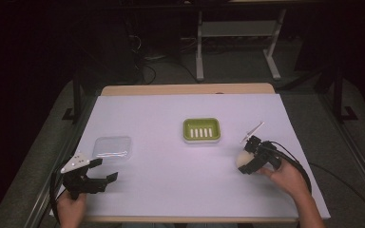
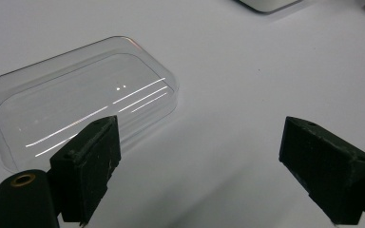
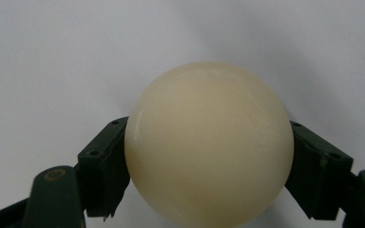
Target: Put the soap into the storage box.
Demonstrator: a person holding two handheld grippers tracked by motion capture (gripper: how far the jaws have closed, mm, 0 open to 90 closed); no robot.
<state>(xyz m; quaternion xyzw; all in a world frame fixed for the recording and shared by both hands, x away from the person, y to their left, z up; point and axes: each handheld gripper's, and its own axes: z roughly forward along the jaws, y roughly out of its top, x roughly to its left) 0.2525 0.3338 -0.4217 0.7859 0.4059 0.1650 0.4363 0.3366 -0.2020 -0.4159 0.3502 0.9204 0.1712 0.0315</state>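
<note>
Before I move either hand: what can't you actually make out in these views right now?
- Cream soap bar, right gripper view: its underside runs off the bottom edge, so I cannot tell whether it is lifted.
- Green soap dish, high view: too small to tell whether the pale bars are slots or ribs.
- Clear lid, left gripper view: near corner hidden behind the left gripper jaw.

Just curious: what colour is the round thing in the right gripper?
Cream, a pale off-white. The ball shows best in the right gripper view.
</note>
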